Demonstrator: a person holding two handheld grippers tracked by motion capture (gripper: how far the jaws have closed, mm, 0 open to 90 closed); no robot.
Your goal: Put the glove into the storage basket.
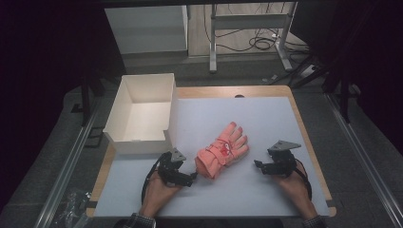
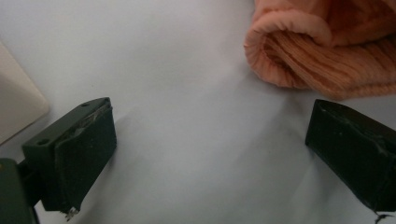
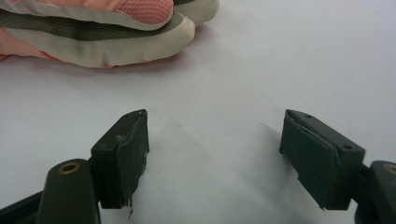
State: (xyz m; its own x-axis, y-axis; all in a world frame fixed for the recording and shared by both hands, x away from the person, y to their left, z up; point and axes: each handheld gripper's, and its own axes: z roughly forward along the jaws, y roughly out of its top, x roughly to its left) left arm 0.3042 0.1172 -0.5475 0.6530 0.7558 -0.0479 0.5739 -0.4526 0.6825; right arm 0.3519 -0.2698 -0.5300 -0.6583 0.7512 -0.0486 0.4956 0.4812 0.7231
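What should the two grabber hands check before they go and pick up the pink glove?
1. Left gripper open: ok, its jaws stand wide apart with nothing between them.
2. Right gripper open: ok, jaws wide apart, bare mat between them.
3. Glove free to grab: ok, it lies flat on the table between the grippers, and neither one touches it.
4. Cuff within reach: ok, the ribbed cuff lies just beyond the left gripper's jaws.
5. Glove fingertips within reach: ok, they lie a little ahead of the right gripper's jaws.
6. White box ready: cannot tell if the glove goes there, but it stands open and empty.
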